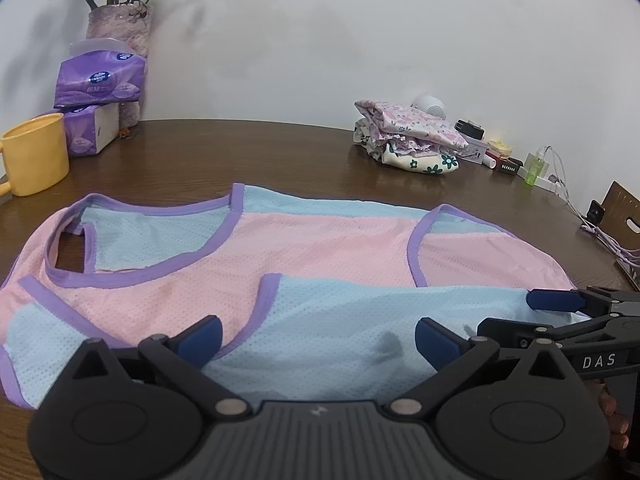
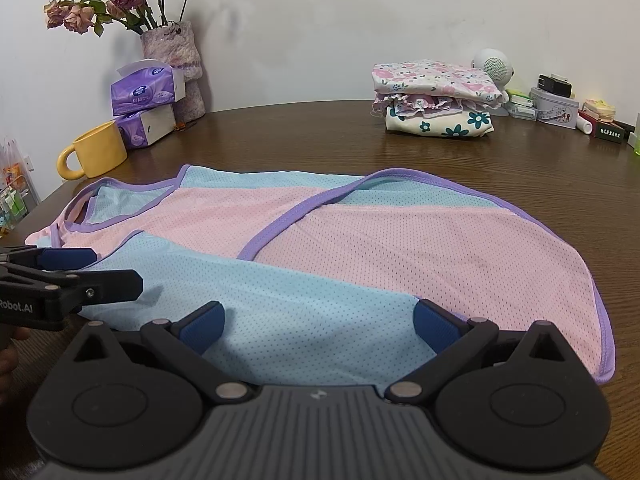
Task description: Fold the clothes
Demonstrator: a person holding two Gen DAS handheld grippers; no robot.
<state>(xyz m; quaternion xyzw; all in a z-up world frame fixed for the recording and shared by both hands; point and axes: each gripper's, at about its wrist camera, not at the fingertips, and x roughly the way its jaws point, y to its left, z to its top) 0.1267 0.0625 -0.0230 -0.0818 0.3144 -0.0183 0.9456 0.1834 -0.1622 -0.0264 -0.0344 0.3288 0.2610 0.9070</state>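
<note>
A pink and light-blue mesh vest [image 1: 320, 240] with purple trim lies flat on the brown table [image 1: 248, 152]. Its near side is folded over, so a blue flap [image 2: 280, 300] lies on top. My left gripper [image 1: 320, 336] stands open just above the flap's near edge, its pads apart from the cloth. My right gripper [image 2: 320, 322] is open too, over the same blue flap further right. In the left wrist view one blue pad [image 1: 554, 300] of the right gripper shows at the right edge. The left gripper's pad [image 2: 68, 258] shows at the left of the right wrist view.
A stack of folded floral clothes [image 2: 436, 98] sits at the back right, with small boxes, a white speaker [image 2: 494, 66] and cables beside it. At the back left stand a yellow mug [image 2: 98, 150], purple tissue packs [image 2: 146, 90] and a vase of flowers [image 2: 176, 52].
</note>
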